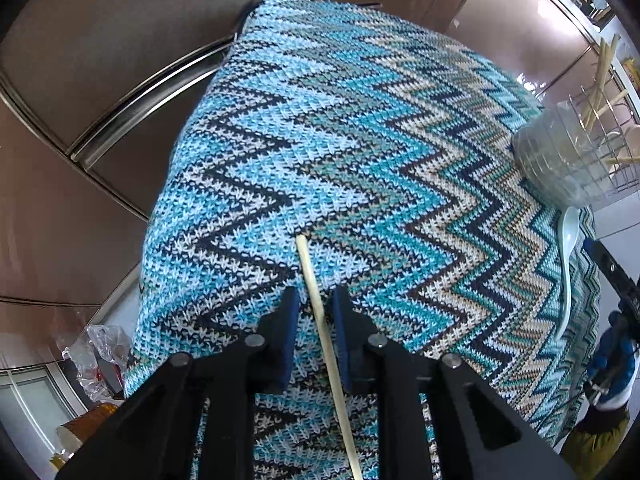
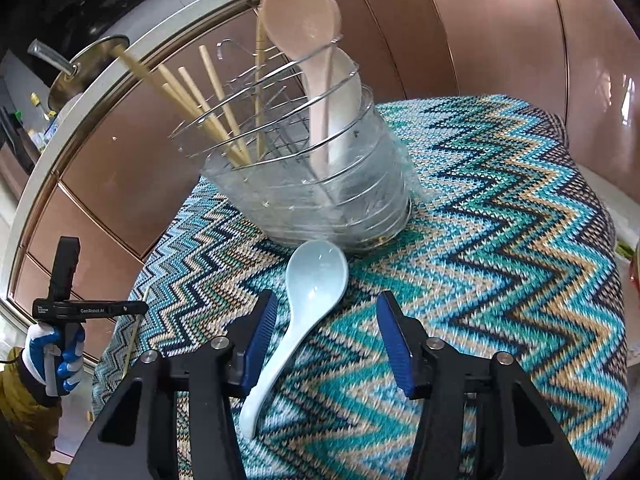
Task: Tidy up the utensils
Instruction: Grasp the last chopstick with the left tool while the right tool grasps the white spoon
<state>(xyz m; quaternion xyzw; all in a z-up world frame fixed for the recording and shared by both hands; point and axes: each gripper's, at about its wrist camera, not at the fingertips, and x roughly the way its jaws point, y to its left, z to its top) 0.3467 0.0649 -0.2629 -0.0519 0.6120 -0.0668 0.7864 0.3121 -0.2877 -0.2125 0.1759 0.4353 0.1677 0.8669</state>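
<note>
A single wooden chopstick [image 1: 320, 320] lies on the zigzag knit cloth [image 1: 360, 140] and runs between the fingers of my left gripper [image 1: 316, 300], whose jaws stand slightly apart on either side of it. My right gripper [image 2: 326, 316] is open, with a pale blue ceramic spoon [image 2: 308, 280] lying on the cloth beside its left finger. Behind the spoon stands a wire utensil holder [image 2: 320, 184] with a clear liner, holding several chopsticks [image 2: 208, 92] and a pink spoon [image 2: 308, 20]. The holder also shows in the left wrist view [image 1: 568, 156].
Glossy brown cabinet fronts [image 2: 500, 32] with metal trim surround the cloth-covered surface. A pot lid [image 2: 80, 68] sits far left in the right wrist view. A crumpled plastic bag [image 1: 96, 348] lies lower left in the left wrist view.
</note>
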